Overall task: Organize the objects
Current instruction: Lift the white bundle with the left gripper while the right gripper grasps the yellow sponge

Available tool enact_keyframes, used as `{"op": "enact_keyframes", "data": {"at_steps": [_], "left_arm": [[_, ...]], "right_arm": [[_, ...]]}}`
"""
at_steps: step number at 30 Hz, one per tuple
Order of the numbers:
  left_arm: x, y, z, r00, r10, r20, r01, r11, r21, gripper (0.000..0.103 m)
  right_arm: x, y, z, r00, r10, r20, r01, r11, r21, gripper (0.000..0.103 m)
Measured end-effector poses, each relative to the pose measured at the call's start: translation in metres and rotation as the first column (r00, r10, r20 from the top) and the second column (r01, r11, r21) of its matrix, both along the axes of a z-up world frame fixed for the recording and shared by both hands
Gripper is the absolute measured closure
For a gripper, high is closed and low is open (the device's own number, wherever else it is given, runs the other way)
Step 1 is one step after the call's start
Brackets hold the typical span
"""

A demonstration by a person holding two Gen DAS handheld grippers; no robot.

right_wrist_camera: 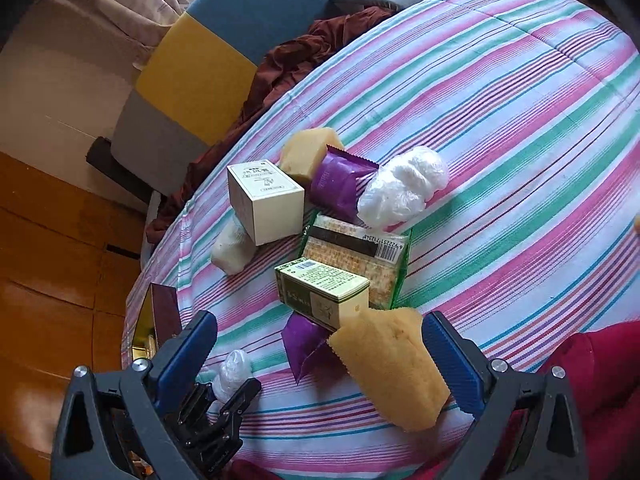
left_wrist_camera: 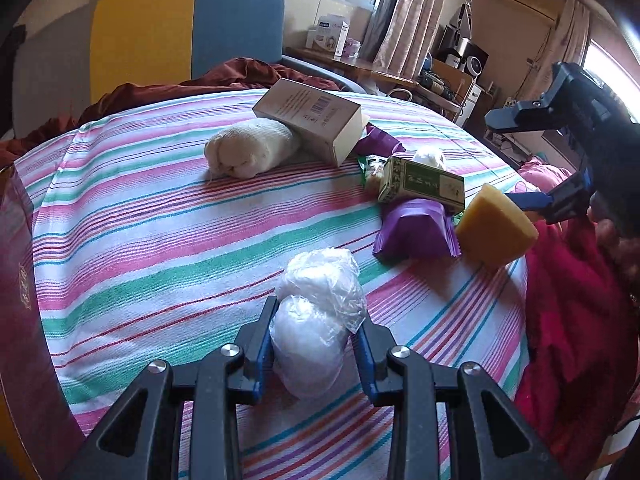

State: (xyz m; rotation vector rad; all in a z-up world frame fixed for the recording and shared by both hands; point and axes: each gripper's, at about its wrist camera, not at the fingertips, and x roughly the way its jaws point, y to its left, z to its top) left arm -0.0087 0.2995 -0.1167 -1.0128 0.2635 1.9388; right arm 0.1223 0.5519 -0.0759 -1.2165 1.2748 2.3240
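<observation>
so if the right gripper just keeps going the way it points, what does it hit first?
Probably the yellow sponge: it lies between the open fingers of the right gripper, nearer the right one, apparently not pressed. Just beyond sit the purple packet and green box. Depth is uncertain.

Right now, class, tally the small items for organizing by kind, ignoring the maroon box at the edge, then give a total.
Sponges: 2
Purple packets: 2
Cardboard boxes: 2
Plastic-wrapped white bundles: 2
White cloth roll: 1
Cracker packet: 1
Total: 10

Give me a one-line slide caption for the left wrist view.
Left gripper shut on a plastic-wrapped white bundle over a striped bedsheet, boxes and purple packets beyond.
</observation>
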Motion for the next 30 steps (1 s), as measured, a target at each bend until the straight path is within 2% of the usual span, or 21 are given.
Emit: {"op": "enact_keyframes", "data": {"at_steps": [8,13,16,19,20,21,22,23,25,30], "left_arm": [[0.0,0.001,-0.002,1.0,-0.007,-0.015,0.008,1.0,0.02,0.069],[0.001,0.001,-0.003,1.0,-0.008,-0.017,0.009,1.0,0.029,0.069],[-0.001,0.0,-0.004,1.0,-0.009,-0.008,0.009,0.999,0.038,0.069],[-0.001,-0.002,-0.004,1.0,-0.011,-0.004,0.011,0.999,0.044,0.069],[-0.001,-0.003,-0.004,1.0,-0.012,-0.004,0.012,0.999,0.045,0.069],[-0.001,-0.003,-0.004,1.0,-0.013,-0.005,0.013,0.999,0.045,0.069],[-0.001,-0.003,-0.004,1.0,-0.014,-0.006,0.015,0.999,0.045,0.069],[-0.001,-0.003,-0.004,1.0,-0.015,-0.007,0.015,0.999,0.044,0.069],[0.0,-0.002,-0.005,1.0,-0.015,-0.01,0.015,0.999,0.043,0.069],[0.001,-0.001,-0.005,1.0,-0.016,-0.022,0.017,0.999,0.035,0.069]], "right_arm": [[-0.01,-0.006,-0.007,0.993,0.04,0.113,-0.044,0.999,0.031,0.002],[-0.025,-0.017,-0.013,0.955,0.07,0.289,-0.105,0.988,0.11,0.011],[-0.03,-0.024,-0.015,0.917,0.059,0.396,-0.143,0.972,0.185,0.02],[-0.033,-0.032,-0.012,0.896,0.047,0.442,-0.183,0.945,0.27,0.027],[-0.034,-0.037,-0.012,0.885,0.057,0.463,-0.213,0.932,0.292,0.037],[-0.035,-0.042,-0.015,0.868,0.078,0.49,-0.257,0.915,0.31,0.053],[-0.036,-0.046,-0.016,0.86,0.077,0.505,-0.278,0.9,0.336,0.065],[-0.036,-0.048,-0.014,0.861,0.067,0.504,-0.278,0.891,0.358,0.067],[-0.035,-0.049,-0.014,0.865,0.062,0.497,-0.277,0.886,0.373,0.068],[-0.031,-0.044,-0.012,0.889,0.07,0.452,-0.252,0.899,0.357,0.068]]}}
